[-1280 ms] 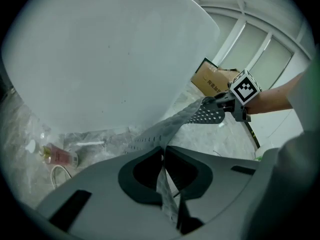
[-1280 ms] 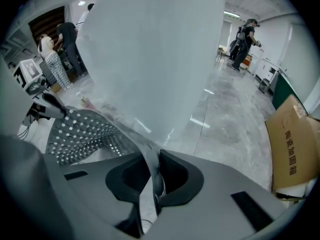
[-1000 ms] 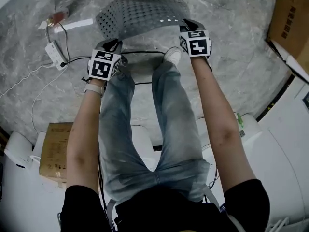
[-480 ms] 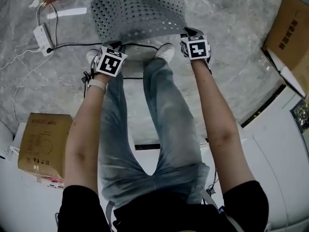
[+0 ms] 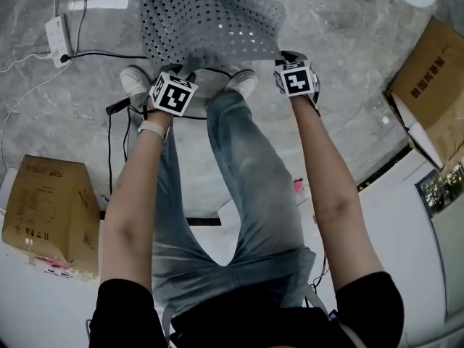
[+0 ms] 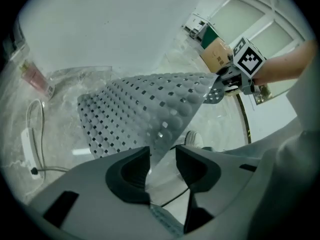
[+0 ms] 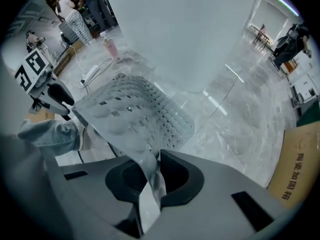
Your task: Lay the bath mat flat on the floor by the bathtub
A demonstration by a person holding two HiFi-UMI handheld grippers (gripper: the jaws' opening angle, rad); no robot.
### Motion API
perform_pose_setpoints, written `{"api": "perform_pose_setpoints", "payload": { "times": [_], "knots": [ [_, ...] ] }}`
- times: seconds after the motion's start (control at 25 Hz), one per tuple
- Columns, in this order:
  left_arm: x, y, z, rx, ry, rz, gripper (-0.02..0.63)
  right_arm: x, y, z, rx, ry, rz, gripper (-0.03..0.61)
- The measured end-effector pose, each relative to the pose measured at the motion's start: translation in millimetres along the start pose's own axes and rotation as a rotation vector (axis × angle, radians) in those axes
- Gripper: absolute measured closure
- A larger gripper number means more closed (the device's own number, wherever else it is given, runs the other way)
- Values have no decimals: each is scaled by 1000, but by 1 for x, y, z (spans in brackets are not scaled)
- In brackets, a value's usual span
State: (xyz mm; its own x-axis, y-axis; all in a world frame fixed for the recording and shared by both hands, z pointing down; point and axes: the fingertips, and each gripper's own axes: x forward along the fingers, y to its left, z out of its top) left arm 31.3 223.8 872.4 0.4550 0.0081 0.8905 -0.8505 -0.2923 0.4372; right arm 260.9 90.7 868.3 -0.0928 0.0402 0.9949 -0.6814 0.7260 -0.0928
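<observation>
Pinching one bath mat (image 5: 210,20), right claw (image 7: 154,160); left claw (image 6: 162,153) opening around it.

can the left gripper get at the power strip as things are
Probably yes: only a cable lies between the left gripper and the power strip. Its jaws are opening, with the mat corner between them.

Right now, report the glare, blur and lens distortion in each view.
Head view: the wide lens bows the marble floor, a bright streak glares on it top left, the bath mat is sharp. Left gripper view: black vignetted corners, the white surface behind is washed out. Right gripper view: same vignette, distant background soft.
</observation>
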Motion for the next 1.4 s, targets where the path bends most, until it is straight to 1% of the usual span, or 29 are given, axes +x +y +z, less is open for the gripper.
{"api": "perform_pose_setpoints", "payload": {
  "times": [0.08, 0.2, 0.32, 0.4, 0.48, 0.56, 0.6, 0.64, 0.68, 0.72, 0.76, 0.84, 0.88, 0.96, 1.04, 1.2, 1.28, 1.4],
  "knots": [
    [-1, 1, -8, -72, 0, -30, 413, 2, -3, -1, 4, 12, -7, 509],
    [-12, 12, -18, -112, -15, -19, 410, -2, -9, 4, -34, 20, -49, 509],
    [-29, 27, -24, -160, -42, -1, 413, -15, -28, 21, -120, -4, -162, 529],
    [-38, 37, -29, -187, -52, 9, 414, -27, -44, 36, -151, -35, -243, 529],
    [-44, 47, -33, -202, -58, 19, 414, -38, -56, 51, -207, -60, -323, 528],
    [-50, 55, -34, -215, -71, 30, 414, -43, -61, 61, -274, -68, -375, 528],
    [-52, 58, -34, -219, -79, 35, 413, -42, -61, 61, -294, -61, -374, 528],
    [-54, 61, -33, -221, -85, 39, 414, -38, -59, 57, -295, -43, -353, 528],
    [-55, 63, -33, -221, -88, 42, 413, -32, -57, 50, -278, -16, -320, 519],
    [-56, 65, -33, -222, -90, 45, 413, -26, -55, 40, -247, 15, -283, 497],
    [-57, 67, -32, -224, -91, 47, 413, -20, -54, 29, -205, 48, -249, 462],
    [-58, 69, -30, -236, -99, 50, 413, -13, -56, 2, -96, 115, -203, 360],
    [-58, 70, -28, -242, -105, 51, 413, -12, -59, -14, -39, 153, -201, 333],
    [-60, 71, -26, -251, -114, 53, 412, -15, -68, -41, 53, 202, -219, 321],
    [-62, 71, -25, -262, -125, 61, 399, -18, -71, -51, 100, 189, -216, 319],
    [-69, 71, -22, -302, -166, 82, 382, -26, -68, -54, 140, 150, -204, 319],
    [-71, 72, -24, -318, -183, 95, 365, -28, -56, -43, 169, 100, -173, 322],
    [-70, 77, -32, -359, -199, 114, 351, -28, -18, -7, 224, -30, -68, 335]
  ]
}}
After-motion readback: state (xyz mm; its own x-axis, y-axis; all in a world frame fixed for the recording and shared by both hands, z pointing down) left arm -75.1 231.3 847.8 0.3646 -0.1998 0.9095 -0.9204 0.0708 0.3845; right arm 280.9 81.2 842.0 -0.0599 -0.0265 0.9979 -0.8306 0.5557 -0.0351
